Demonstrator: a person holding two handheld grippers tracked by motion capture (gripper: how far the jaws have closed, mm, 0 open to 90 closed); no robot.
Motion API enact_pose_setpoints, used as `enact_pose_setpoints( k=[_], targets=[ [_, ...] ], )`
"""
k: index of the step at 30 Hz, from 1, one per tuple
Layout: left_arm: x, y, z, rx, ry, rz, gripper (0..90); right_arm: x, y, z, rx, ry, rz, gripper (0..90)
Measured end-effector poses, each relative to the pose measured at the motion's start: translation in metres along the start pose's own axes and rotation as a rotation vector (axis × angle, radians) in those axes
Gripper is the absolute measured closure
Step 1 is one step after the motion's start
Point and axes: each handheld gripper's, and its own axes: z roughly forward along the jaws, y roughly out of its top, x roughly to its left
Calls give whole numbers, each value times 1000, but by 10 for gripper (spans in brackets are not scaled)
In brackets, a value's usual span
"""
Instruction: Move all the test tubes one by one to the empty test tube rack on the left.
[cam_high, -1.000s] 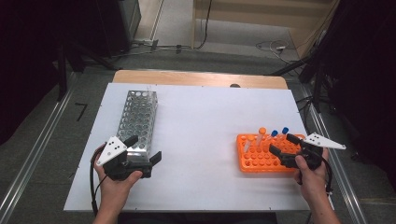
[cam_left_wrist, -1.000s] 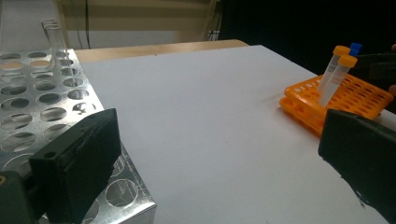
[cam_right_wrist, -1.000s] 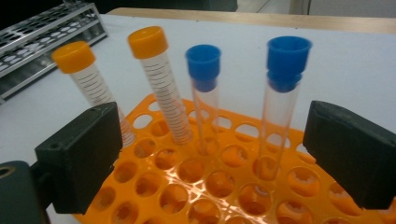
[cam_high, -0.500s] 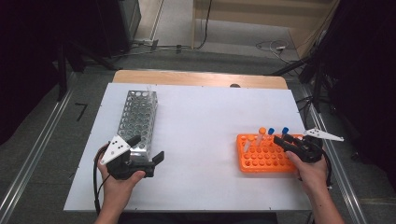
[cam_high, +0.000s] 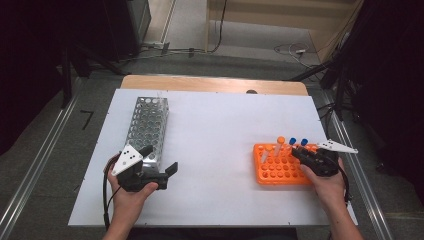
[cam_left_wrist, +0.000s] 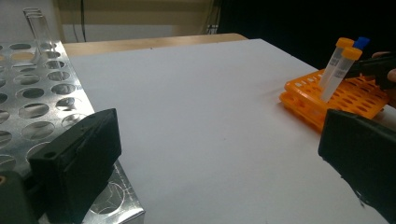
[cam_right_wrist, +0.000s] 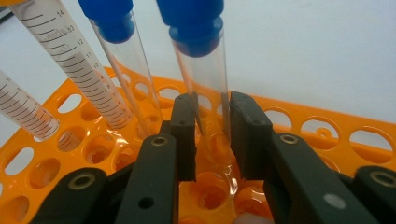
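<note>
A person seated at a white-topped desk works 2 sets of black two-jaw tongs, one in each hand. The right tongs, seen from their own camera, are closed around the lower part of a clear plastic tube with a blue cap, both jaws pressed to its wall just above the holes of an orange plastic tube rack. The tube stands slightly tilted in the rack. In the high view the right tongs sit over the rack's far right corner, the rack lying flat at the desk's right side. A second blue-capped tube and 2 graduated tubes stand just beside the gripped one; the left gripper view shows those 2 with orange caps.

The left tongs rest at the desk's near left, jaws spread wide and holding nothing. One jaw lies over the near end of a perforated silver metal tube rack, though whether it touches is unclear. A clear empty glass tube stands at that rack's far end.
</note>
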Motion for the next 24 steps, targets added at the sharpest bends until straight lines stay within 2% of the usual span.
enact_pose_setpoints(
  k=[4,8,15,19,24],
  targets=[
    [0,0,-1,-2,4,3,0,1,-3,-1,-19,-43,-18,746],
    [1,0,-1,0,6,3,0,-2,-5,-3,-35,-34,10,748],
    [1,0,-1,-1,4,3,0,0,-2,-13,-103,-47,-8,749],
    [0,0,-1,-4,2,2,0,2,0,-23,-143,-32,-5,749],
    [-1,0,-1,-4,-3,9,0,6,0,-34,-156,18,-7,749]
  ],
)
